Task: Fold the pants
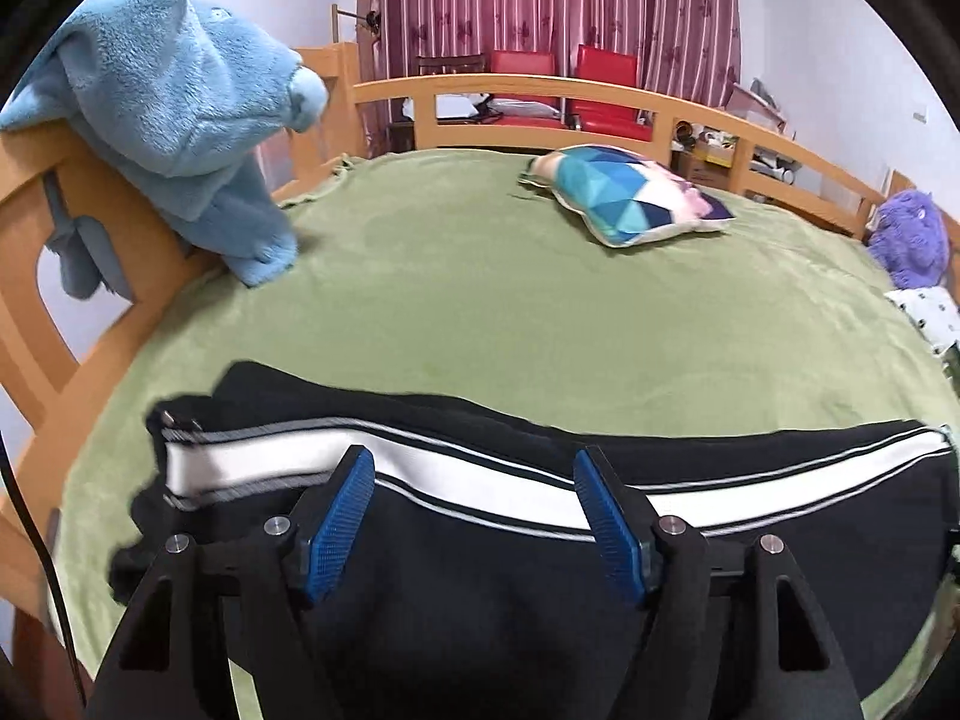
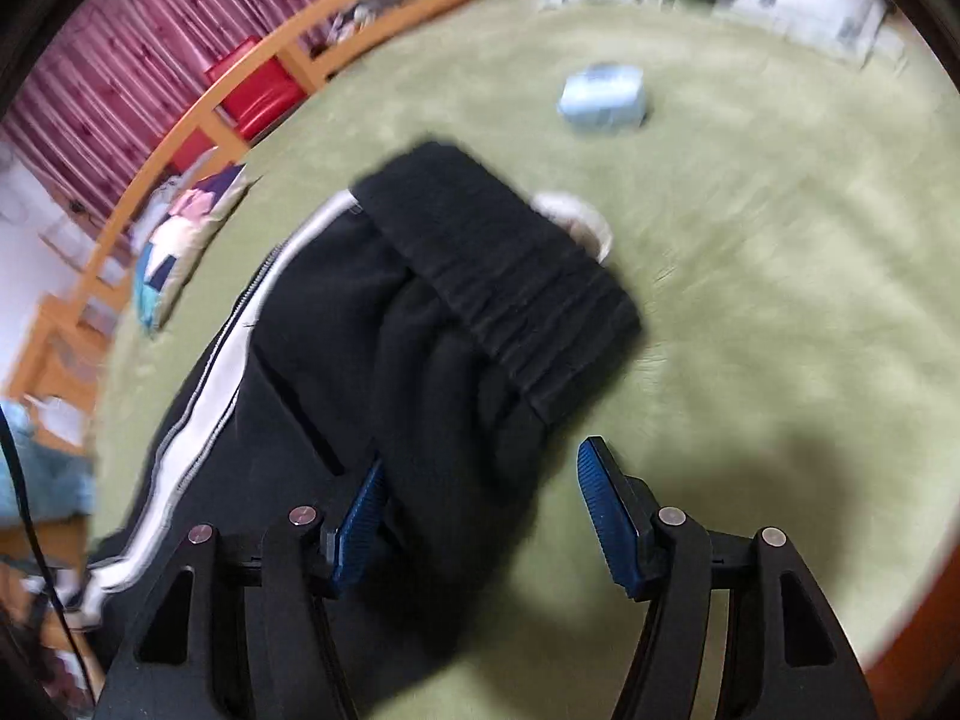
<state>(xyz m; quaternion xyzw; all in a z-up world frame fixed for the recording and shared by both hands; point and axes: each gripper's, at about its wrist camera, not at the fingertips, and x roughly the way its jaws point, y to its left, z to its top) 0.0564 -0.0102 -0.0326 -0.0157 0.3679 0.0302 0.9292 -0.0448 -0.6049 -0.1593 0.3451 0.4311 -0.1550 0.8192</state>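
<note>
Black pants (image 1: 480, 414) with a white side stripe (image 1: 270, 462) lie flat across the green bed cover (image 1: 480, 300). My left gripper (image 1: 471, 462) hovers over the stripe, open, its blue pads (image 1: 345, 504) apart and pressing on nothing. In the right wrist view, which is blurred, the pants (image 2: 420, 396) end in a ribbed elastic waistband (image 2: 510, 300). The right gripper (image 2: 483, 462) stands open above the waist end. Black cloth lies below its left pad (image 2: 360, 516) and bare green cover below the right one.
A blue fleece cloth (image 1: 168, 120) hangs over the wooden bed rail (image 1: 540, 87) at the left. A patterned cushion (image 1: 630, 195) and a purple plush toy (image 1: 909, 240) lie farther back. A pale blue packet (image 2: 603, 99) and a white object (image 2: 576, 219) rest beyond the waistband.
</note>
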